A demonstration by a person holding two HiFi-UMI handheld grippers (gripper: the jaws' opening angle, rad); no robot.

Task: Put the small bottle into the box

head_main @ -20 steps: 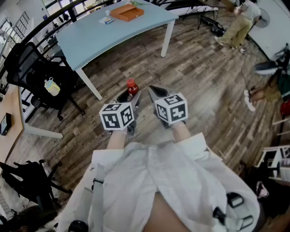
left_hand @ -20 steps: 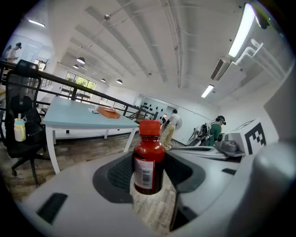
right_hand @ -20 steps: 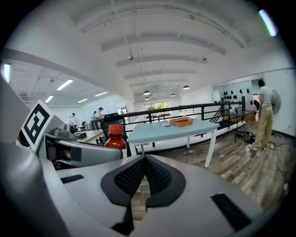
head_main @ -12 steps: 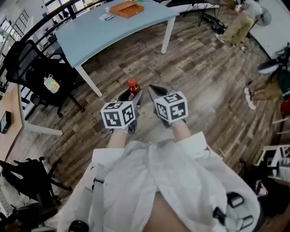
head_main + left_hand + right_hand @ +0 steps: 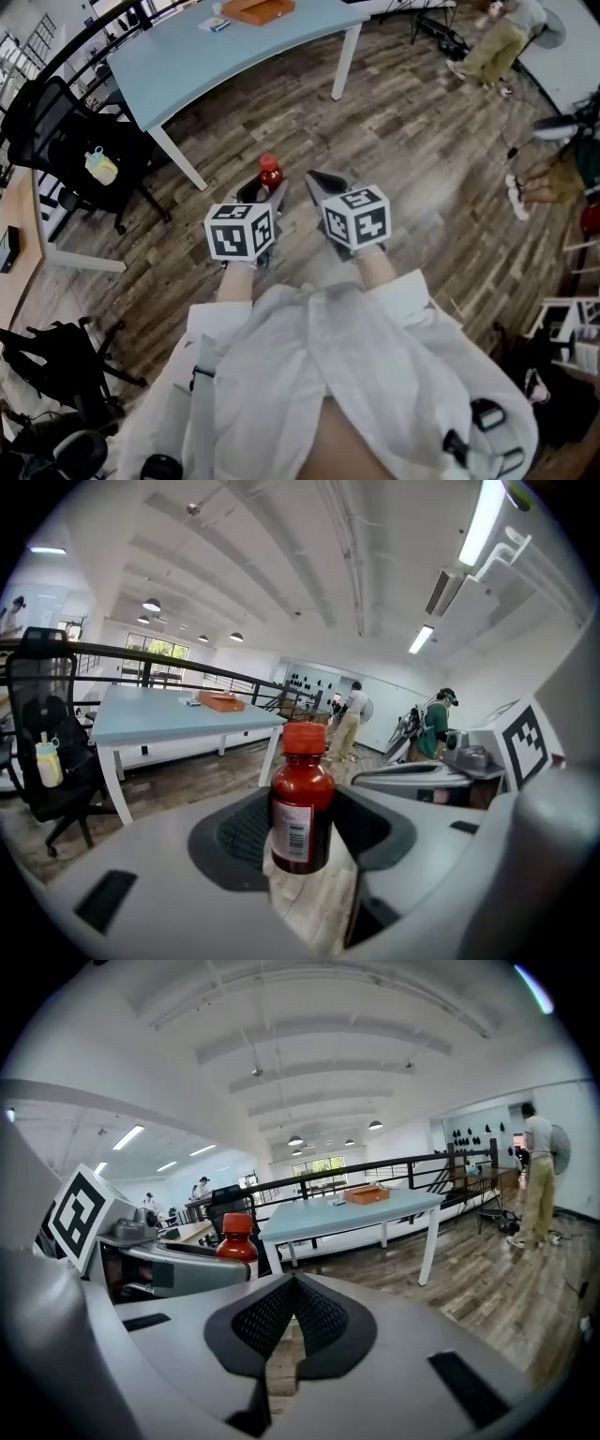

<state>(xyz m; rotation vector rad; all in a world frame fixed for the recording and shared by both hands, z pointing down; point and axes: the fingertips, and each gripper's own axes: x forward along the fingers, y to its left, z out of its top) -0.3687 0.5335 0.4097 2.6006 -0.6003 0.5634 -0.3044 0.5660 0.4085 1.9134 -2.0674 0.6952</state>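
A small bottle (image 5: pixel 270 173) of dark red liquid with a red cap stands upright between the jaws of my left gripper (image 5: pixel 262 194), held above the wooden floor. In the left gripper view the bottle (image 5: pixel 302 803) sits between the dark pads, and the left gripper (image 5: pixel 300 834) is shut on it. My right gripper (image 5: pixel 320 182) hovers beside it, shut and empty, its pads meeting in the right gripper view (image 5: pixel 293 1309). An orange box (image 5: pixel 258 9) lies on the far light blue table (image 5: pixel 216 61), well ahead of both grippers. The box (image 5: pixel 367 1194) also shows in the right gripper view.
A black office chair (image 5: pixel 70 131) with a pale yellow bottle (image 5: pixel 98 166) on it stands at the left. A person (image 5: pixel 502 37) stands at the upper right, and another person's legs show at the right edge. A black bag (image 5: pixel 56 361) lies on the floor at lower left.
Both grippers and the bottle keep their pose. The table and the orange box have slid towards the top edge of the head view.
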